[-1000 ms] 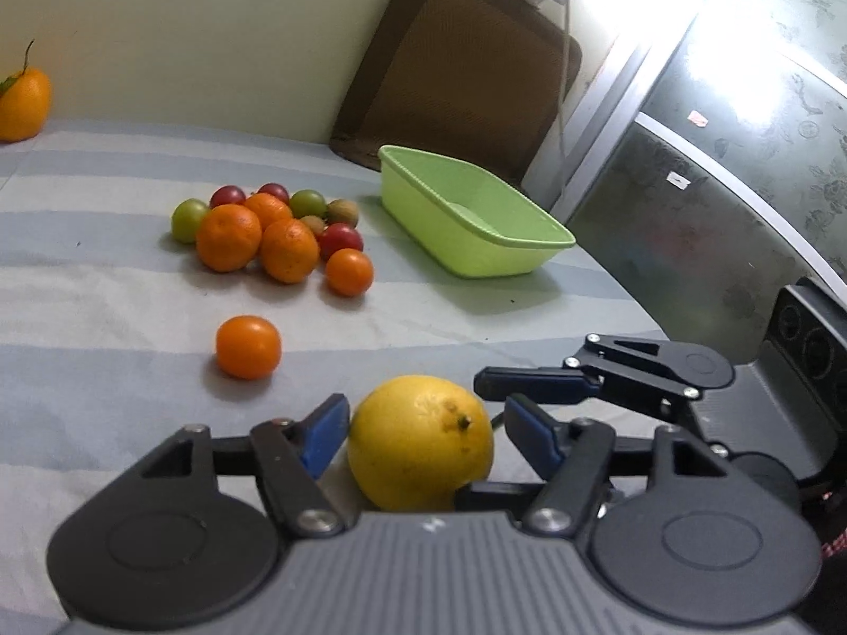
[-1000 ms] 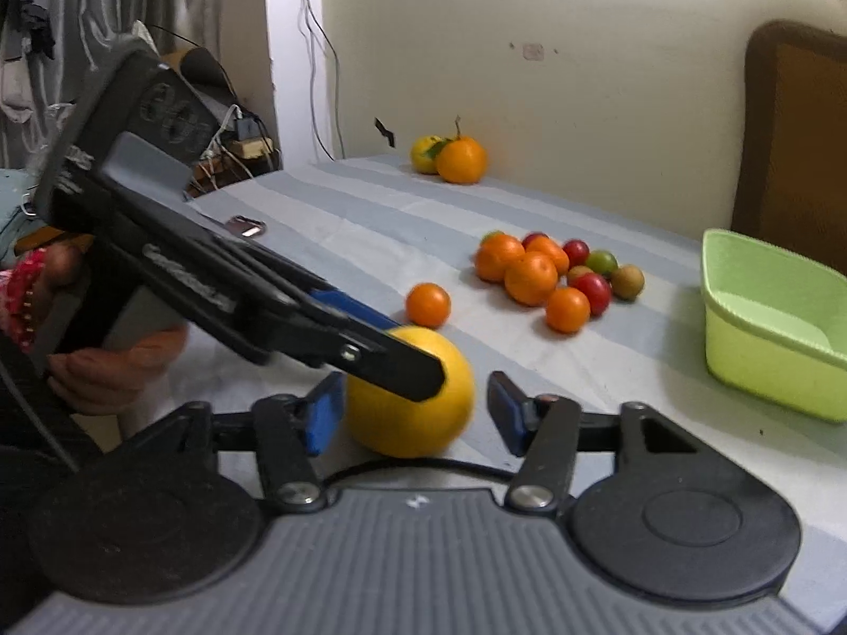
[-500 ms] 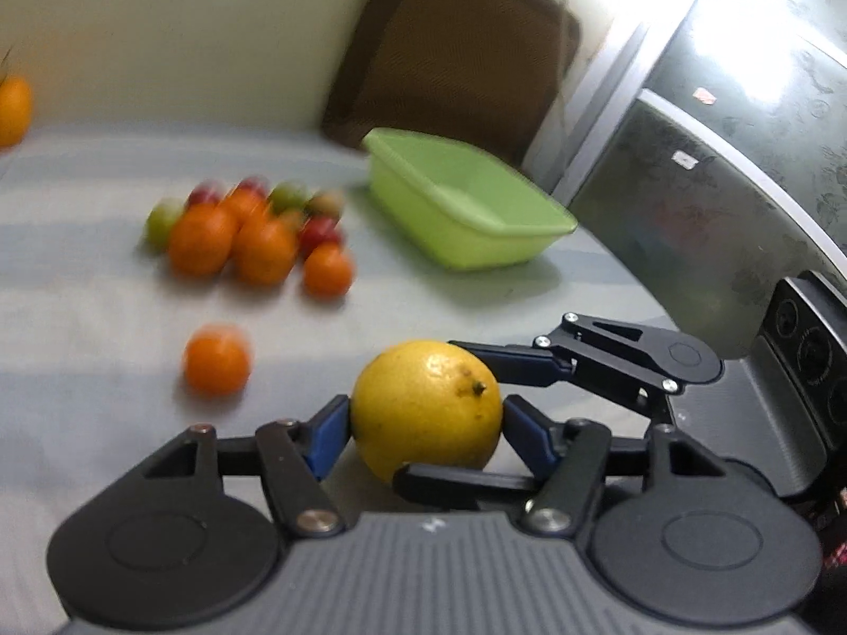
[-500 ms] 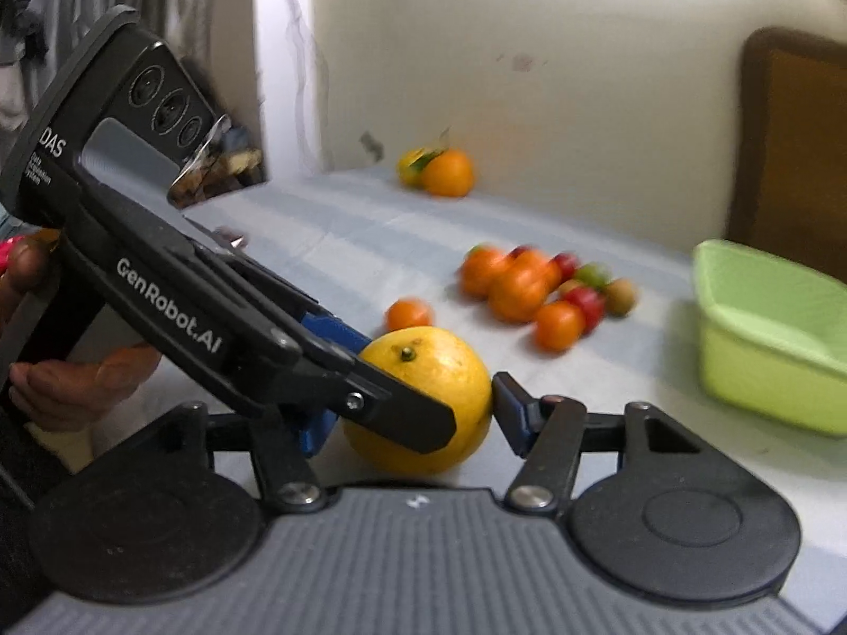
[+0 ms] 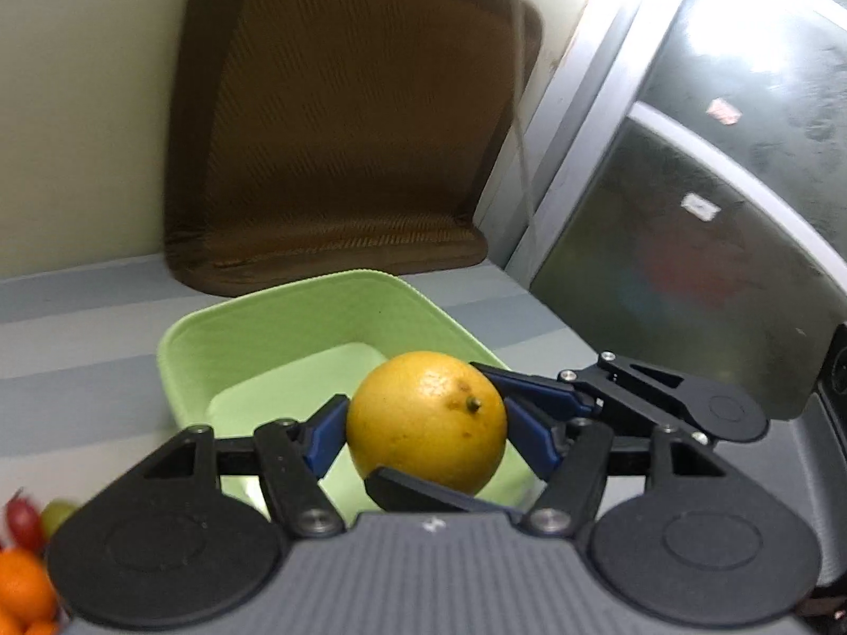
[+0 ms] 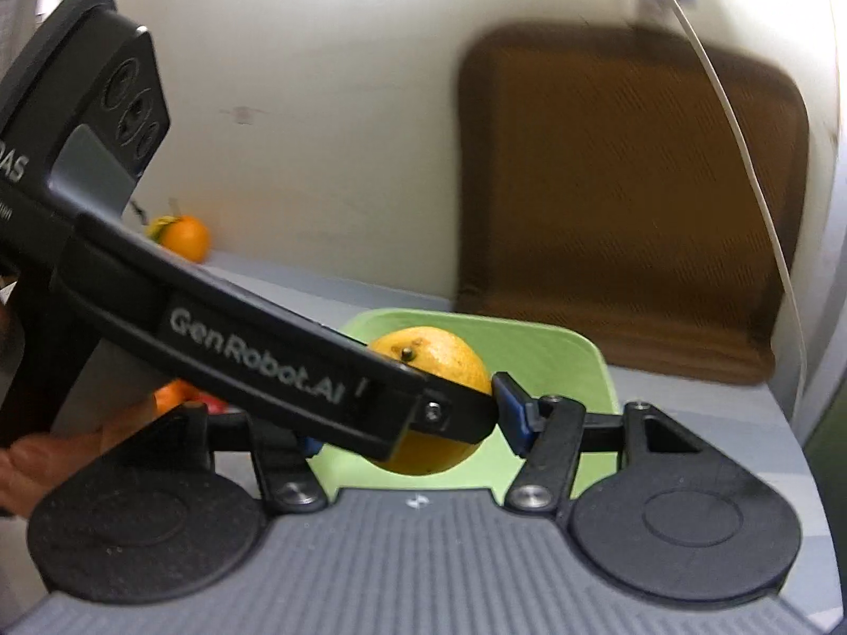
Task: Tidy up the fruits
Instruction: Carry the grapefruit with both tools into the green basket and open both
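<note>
Left gripper (image 5: 426,431) clamped on the big yellow citrus (image 5: 426,420), blue pads pressed to both flanks, stem dimple facing up and toward the camera. Right gripper (image 6: 418,413) closed on the same fruit from the other side: one blue pad touching its right flank, the other pad hidden behind the left tool's arm, so contact there is inferred only. Fruit held in the air by both tools, over the near part of the green plastic bin (image 5: 296,328), which looks empty inside from the left wrist view. Small fruits at the far left edge, oranges (image 5: 21,582) plus a red one and a green one, on the striped tablecloth (image 5: 79,349) beside the bin. Brown cushion (image 5: 339,121) leaning on the wall behind. Step in hand, by judgement: transport finished, placement pending. Next: lower to the bin floor, open both together, back out without catching the rim; round fruit likely to roll if dropped from height.
</note>
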Demonstrator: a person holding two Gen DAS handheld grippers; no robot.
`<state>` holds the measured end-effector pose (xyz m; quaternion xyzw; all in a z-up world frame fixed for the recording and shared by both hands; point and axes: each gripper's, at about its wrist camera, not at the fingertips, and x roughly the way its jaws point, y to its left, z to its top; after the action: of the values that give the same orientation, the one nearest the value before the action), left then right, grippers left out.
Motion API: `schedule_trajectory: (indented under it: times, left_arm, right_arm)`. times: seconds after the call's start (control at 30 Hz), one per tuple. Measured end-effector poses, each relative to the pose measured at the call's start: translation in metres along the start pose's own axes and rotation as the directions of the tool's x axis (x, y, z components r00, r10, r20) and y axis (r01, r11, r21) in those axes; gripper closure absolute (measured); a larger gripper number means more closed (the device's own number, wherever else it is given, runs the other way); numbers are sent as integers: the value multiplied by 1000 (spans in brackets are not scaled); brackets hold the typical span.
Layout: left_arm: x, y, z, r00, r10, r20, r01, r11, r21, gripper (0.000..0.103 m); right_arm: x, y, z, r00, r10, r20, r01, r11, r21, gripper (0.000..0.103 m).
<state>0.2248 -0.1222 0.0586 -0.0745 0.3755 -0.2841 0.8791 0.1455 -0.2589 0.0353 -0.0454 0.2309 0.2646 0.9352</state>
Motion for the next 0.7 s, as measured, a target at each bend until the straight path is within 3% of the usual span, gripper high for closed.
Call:
schedule_trajectory:
  times: [0.23, 0.43, 0.6, 0.7]
  left_arm:
    - [41, 6, 1, 996, 43, -76, -46, 999, -29, 36]
    - [35, 11, 1, 996, 41, -83, -46, 997, -66, 28]
    - [-43, 11, -1, 998, 10, 58, -8, 999, -34, 26]
    - [-116, 27, -19, 984, 4, 180, 3, 999, -42, 25]
  right_arm:
    - [27, -12, -9, 994, -22, -105, 21, 1000, -9, 39]
    - [36, -28, -8, 989, -27, -146, 27, 1000, -6, 38]
    - [5, -25, -6, 997, -52, -54, 54, 998, 37, 38]
    - [-30, -18, -6, 997, -72, 26, 70, 994, 88, 38]
